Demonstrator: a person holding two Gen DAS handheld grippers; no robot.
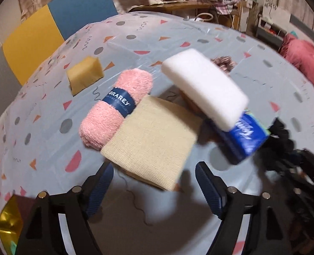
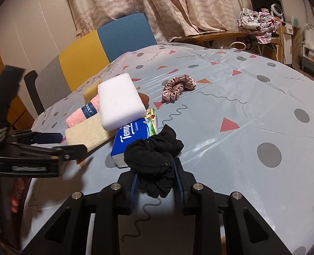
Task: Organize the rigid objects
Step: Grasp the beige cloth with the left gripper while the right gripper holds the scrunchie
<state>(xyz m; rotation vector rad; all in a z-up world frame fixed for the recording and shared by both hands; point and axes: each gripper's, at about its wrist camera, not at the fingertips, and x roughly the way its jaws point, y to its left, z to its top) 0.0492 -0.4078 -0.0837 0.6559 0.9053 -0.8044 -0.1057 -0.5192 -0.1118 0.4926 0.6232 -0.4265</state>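
Observation:
A white foam block (image 1: 203, 89) (image 2: 120, 101) lies tilted on a blue Tempo tissue pack (image 1: 244, 140) (image 2: 133, 140). Beside them are a folded beige cloth (image 1: 152, 140) (image 2: 86, 136), a pink rolled towel with a blue band (image 1: 116, 108) (image 2: 80, 114) and a yellow sponge (image 1: 84, 76). My left gripper (image 1: 153, 167) (image 2: 71, 143) hangs open just over the near edge of the beige cloth, holding nothing. My right gripper (image 2: 155, 170) is shut on a crumpled black sock (image 2: 154, 155) (image 1: 282, 136) next to the tissue pack.
A pink scrunchie (image 2: 178, 87) lies further back on the patterned tablecloth (image 2: 242, 116). A gold foil item (image 1: 8, 225) sits at the near left edge. A yellow and blue chair (image 1: 50, 31) stands behind the table. A brown object (image 2: 144, 98) peeks from under the foam block.

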